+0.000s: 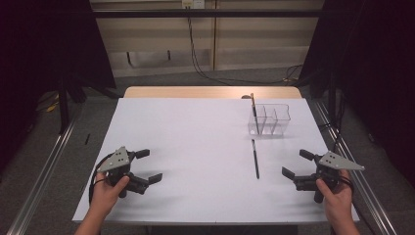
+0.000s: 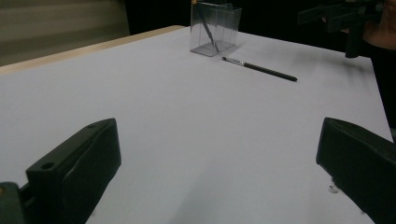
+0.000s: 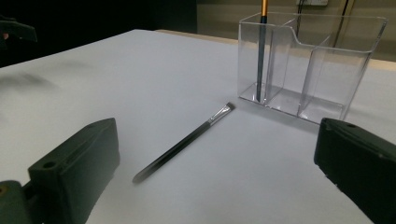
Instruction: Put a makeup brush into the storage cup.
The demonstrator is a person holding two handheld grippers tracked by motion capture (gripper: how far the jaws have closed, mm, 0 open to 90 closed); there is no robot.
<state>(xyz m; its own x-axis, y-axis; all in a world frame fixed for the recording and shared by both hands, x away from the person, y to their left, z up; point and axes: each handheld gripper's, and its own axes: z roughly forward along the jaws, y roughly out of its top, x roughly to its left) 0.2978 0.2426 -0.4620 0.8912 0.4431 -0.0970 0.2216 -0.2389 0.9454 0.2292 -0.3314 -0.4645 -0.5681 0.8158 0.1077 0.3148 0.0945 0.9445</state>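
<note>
A thin black brush (image 1: 255, 158) (image 2: 259, 68) (image 3: 183, 143) lies flat on the white table, just in front of a clear plastic organizer (image 1: 270, 119) (image 2: 215, 28) (image 3: 310, 65) with three compartments. A second brush (image 1: 254, 112) (image 3: 261, 51) with a gold handle end stands upright in the organizer's left compartment. My left gripper (image 1: 148, 166) (image 2: 219, 172) rests open near the table's front left, nothing between its jaws. My right gripper (image 1: 297, 163) (image 3: 217, 172) stands open at the front right, a short way right of the lying brush, which shows between its jaws.
The white table sheet (image 1: 195, 142) covers most of the tabletop, with a wooden strip (image 1: 210, 92) bare along the far edge. Metal rails (image 1: 44, 166) run along both sides on the floor. Cables (image 1: 205, 68) hang by the far wall.
</note>
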